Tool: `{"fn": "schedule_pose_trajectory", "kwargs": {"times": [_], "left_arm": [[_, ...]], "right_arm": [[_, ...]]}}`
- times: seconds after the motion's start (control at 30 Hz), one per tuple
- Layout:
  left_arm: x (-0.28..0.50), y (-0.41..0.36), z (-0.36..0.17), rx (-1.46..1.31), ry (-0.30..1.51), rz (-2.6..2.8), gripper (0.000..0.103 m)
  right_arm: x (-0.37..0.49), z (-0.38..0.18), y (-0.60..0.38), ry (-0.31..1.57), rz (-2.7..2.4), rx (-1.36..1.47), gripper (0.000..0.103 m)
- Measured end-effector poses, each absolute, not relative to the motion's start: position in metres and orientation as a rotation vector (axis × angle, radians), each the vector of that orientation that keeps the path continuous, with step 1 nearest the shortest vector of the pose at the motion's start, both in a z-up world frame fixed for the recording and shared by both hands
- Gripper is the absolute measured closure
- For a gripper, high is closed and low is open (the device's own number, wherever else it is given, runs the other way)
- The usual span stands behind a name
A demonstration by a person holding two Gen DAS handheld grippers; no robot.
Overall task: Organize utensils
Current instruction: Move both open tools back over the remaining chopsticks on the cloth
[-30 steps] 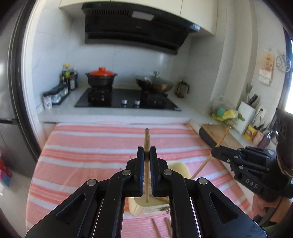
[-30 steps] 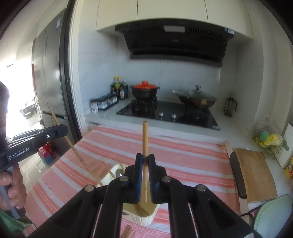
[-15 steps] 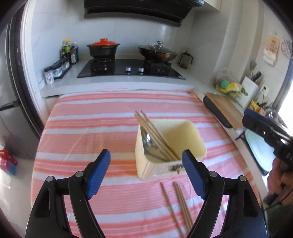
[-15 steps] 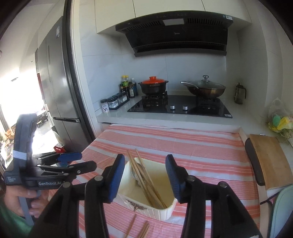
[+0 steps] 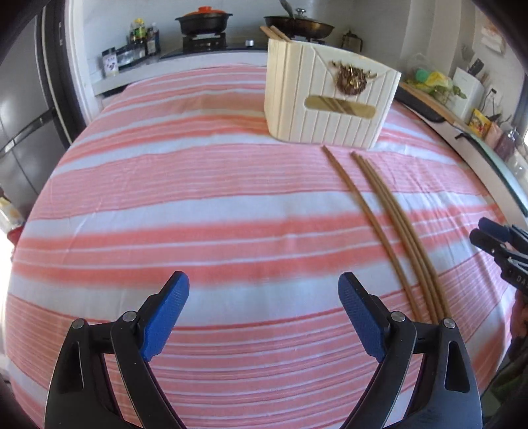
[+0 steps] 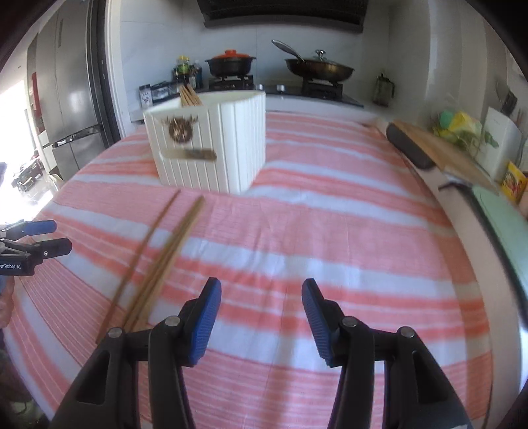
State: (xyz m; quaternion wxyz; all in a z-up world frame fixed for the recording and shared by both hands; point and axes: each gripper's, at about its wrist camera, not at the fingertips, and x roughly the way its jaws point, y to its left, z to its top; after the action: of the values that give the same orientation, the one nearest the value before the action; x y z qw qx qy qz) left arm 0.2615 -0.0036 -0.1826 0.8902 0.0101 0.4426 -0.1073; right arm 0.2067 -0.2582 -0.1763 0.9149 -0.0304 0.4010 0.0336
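A cream ribbed utensil holder [image 5: 330, 99] stands on the striped tablecloth, with chopstick ends [image 5: 275, 32] sticking out of its top; it also shows in the right wrist view [image 6: 211, 145]. Three loose wooden chopsticks [image 5: 389, 231] lie on the cloth in front of it, also seen in the right wrist view [image 6: 158, 257]. My left gripper [image 5: 263, 293] is open and empty, low over the cloth, left of the chopsticks. My right gripper [image 6: 260, 298] is open and empty, right of them.
The pink and white striped tablecloth [image 5: 198, 204] covers the table. A wooden cutting board [image 6: 439, 148] lies at the right edge. Behind are a stove with a red-lidded pot [image 6: 231, 61] and a wok [image 6: 316, 69], and a fridge [image 6: 72, 99] at left.
Both grippers opened and let their chopsticks drop into the holder, then came down low over the cloth in front of the holder, near the loose chopsticks.
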Motion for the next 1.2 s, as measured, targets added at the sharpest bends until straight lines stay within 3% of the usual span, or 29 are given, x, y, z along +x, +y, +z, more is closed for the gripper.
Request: {"fn": "schedule_pose_trajectory", "kwargs": {"times": [0.23, 0.47, 1.2], "left_arm": [[0.260, -0.012, -0.191, 0.069, 0.916, -0.192, 0.010], [0.260, -0.012, -0.196, 0.079, 0.928, -0.147, 0.002], [0.261, -0.010, -0.196, 0.070, 0.935, -0.147, 0.001]], "right_arm": [[0.192, -0.193, -0.252, 0.825, 0.055, -0.083, 0.051], [0.198, -0.200, -0.264, 0.860, 0.037, -0.014, 0.051], [0.199, -0.201, -0.254, 0.867, 0.006, -0.087, 0.051]]}}
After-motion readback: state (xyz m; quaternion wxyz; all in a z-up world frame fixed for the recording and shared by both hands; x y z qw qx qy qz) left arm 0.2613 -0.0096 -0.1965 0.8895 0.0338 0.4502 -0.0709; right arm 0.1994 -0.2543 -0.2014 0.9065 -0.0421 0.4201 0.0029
